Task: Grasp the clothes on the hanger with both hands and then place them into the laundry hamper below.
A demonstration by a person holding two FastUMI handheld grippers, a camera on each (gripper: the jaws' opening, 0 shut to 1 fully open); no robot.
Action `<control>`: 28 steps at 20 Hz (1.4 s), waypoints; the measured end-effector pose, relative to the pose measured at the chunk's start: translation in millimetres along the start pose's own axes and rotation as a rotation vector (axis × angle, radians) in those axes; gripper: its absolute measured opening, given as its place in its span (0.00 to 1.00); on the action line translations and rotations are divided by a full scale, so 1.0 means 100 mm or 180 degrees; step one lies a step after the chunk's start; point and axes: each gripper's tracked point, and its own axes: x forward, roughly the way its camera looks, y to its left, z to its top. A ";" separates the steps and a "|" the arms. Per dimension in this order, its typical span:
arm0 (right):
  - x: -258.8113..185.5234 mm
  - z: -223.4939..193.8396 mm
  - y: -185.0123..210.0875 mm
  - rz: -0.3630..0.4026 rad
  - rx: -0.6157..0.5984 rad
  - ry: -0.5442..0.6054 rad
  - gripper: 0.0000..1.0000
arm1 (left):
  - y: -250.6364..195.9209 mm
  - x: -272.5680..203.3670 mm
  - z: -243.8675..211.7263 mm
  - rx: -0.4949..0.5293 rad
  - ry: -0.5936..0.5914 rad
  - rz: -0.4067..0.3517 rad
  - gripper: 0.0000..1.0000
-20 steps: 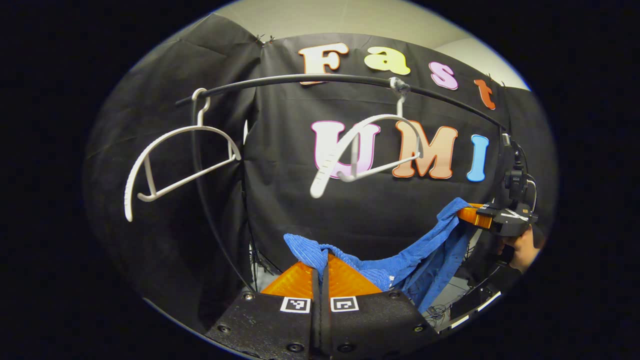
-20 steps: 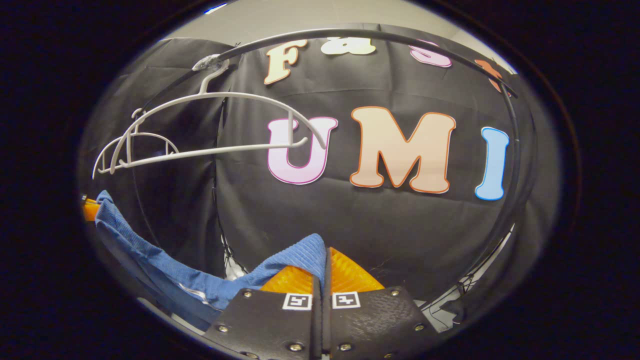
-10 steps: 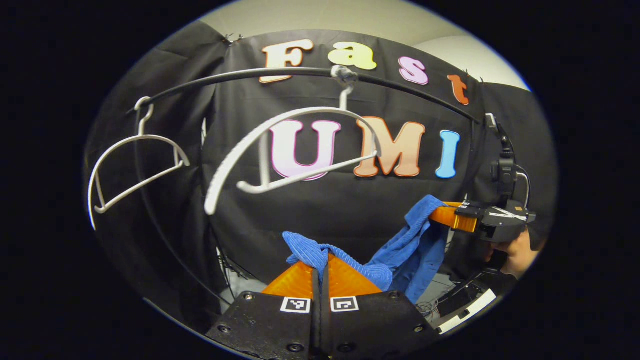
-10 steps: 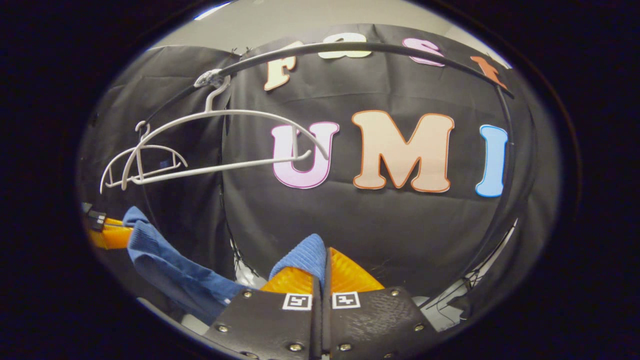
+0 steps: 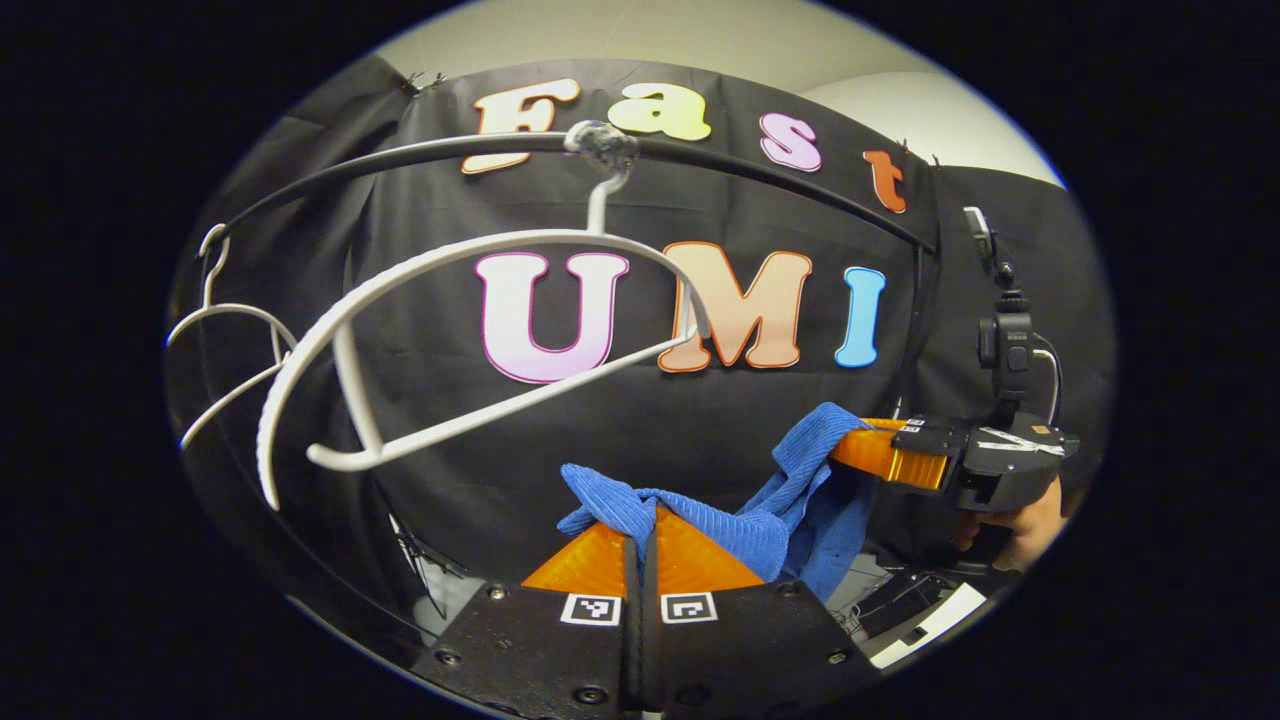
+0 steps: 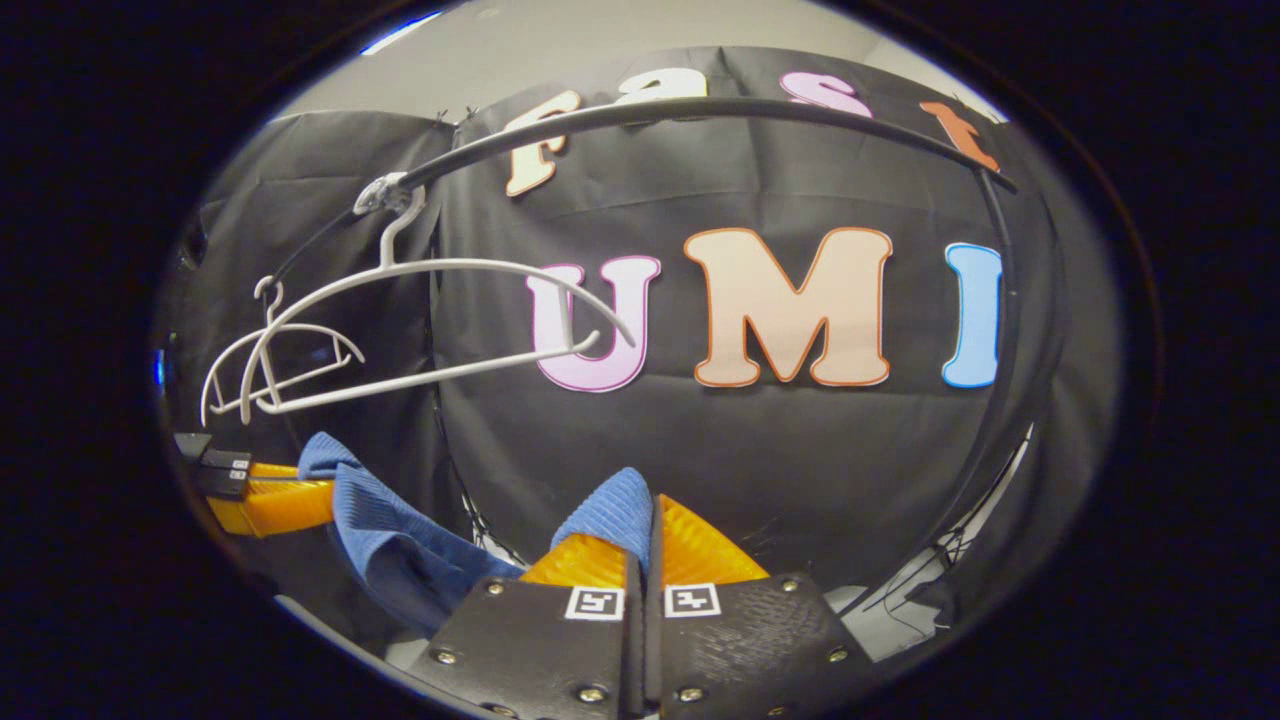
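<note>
A ribbed blue cloth garment (image 5: 790, 500) sags below the curved black rail (image 5: 760, 165), clamped at both ends – the left gripper (image 5: 640, 525) and right gripper (image 6: 645, 520) each pinch it between ridged orange fingers. Two bare white plastic hangers (image 5: 480, 340) dangle from the rail. The left gripper view adds a hand (image 5: 1030, 520) holding the right gripper.

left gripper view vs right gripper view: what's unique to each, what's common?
Left gripper view alone: a hand holding the right gripper, with the camera mast above it. Right gripper view alone: the left gripper seen from the side, at the left edge. Both: the blue cloth pinched at each end by orange fingers, two bare white hangers and the black rail.
</note>
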 end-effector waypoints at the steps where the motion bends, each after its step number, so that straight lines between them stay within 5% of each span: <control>1: 0.02 0.04 -0.01 -0.0014 0.0018 -0.0008 0.01 | -0.03 0.04 0.05 0.0007 -0.0034 -0.0020 0.00; 6: 0.11 0.14 0.01 -0.0042 0.0128 -0.0073 0.01 | -0.06 0.28 0.21 0.0001 -0.0146 0.0006 0.00; 12: 0.28 0.17 0.07 0.0005 0.0254 -0.0109 0.01 | 0.03 0.58 0.24 -0.0011 -0.0320 0.0339 0.00; 20: 0.53 0.03 0.15 0.0029 0.0356 -0.0059 0.01 | -0.09 1.00 0.16 -0.0129 -0.0341 0.0379 0.01; 28: 0.85 -0.82 0.00 -0.0082 0.0575 0.0506 0.01 | -0.03 1.40 -0.65 -0.0201 0.0187 0.0381 0.01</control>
